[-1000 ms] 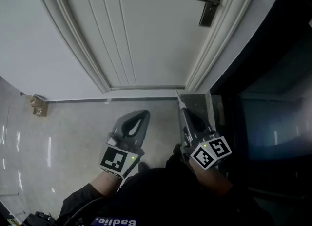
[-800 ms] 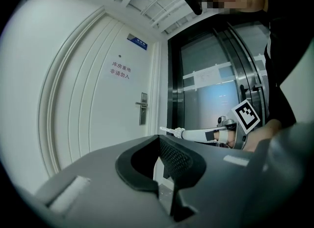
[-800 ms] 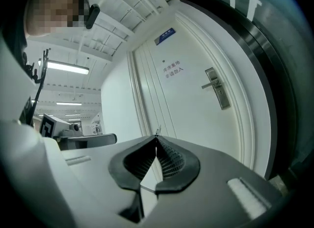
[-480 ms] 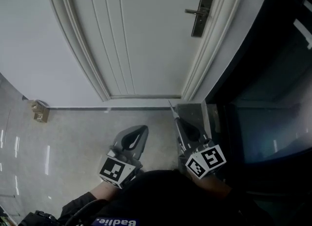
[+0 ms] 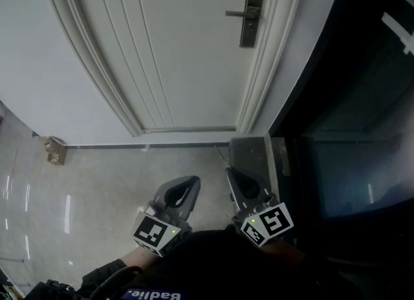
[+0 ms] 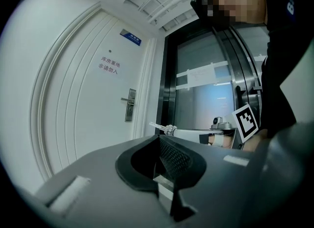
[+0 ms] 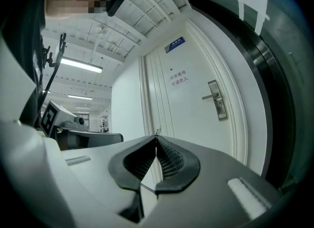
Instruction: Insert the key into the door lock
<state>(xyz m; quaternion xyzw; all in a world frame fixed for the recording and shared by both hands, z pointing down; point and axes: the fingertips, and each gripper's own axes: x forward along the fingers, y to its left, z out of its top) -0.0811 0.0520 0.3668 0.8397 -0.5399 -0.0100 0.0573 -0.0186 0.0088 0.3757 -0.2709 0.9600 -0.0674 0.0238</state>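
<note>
Right gripper view: right gripper [image 7: 156, 139] jaws tight on key [image 7: 158, 130]; left gripper [image 6: 159, 138] jaws together, empty.

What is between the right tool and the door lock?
Nothing is in the way. The head view shows only floor and plain white door between the right tool and the lock.

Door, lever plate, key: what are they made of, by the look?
Door: painted white, matte, moulded panels; wood or metal unclear. Lever plate: dark brushed metal, dull sheen. Key, in the right gripper: pale glinting metal, probably.
</note>
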